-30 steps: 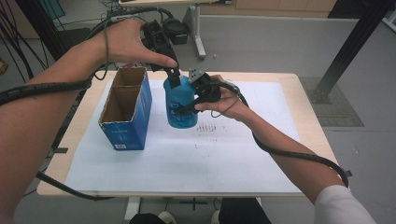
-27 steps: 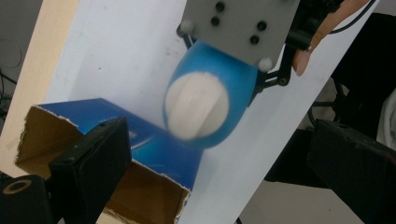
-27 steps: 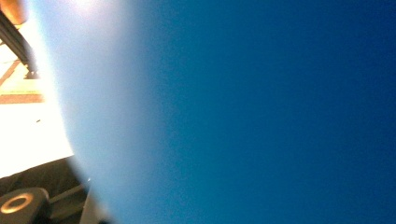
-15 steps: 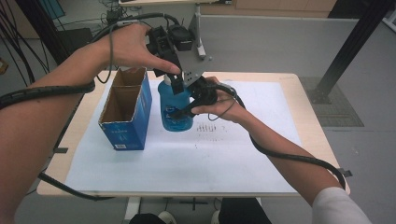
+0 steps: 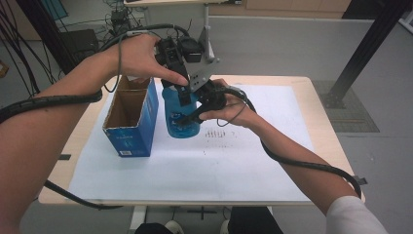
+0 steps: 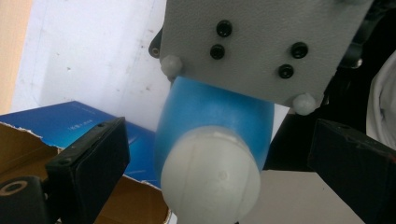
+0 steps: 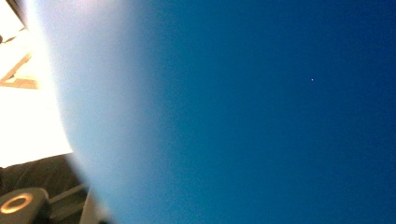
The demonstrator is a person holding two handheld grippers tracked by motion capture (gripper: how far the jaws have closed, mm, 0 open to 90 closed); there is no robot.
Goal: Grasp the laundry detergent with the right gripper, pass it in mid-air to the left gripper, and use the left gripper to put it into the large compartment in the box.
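High view: your right gripper (image 5: 187,117) clamped the blue plastic bottle (image 5: 181,122) beside the open blue cardboard box (image 5: 130,117); your left gripper (image 6: 219,154) stood apart around its white cap (image 6: 210,175).

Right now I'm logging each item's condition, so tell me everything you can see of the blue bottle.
The blue bottle stands upright on the white sheet, just right of the open blue cardboard box. It looks like smooth, translucent blue plastic with a rounded shoulder and a white domed cap. The right gripper is shut on its body from the side. The left gripper hangs over the cap, its jaws open on either side, not touching.
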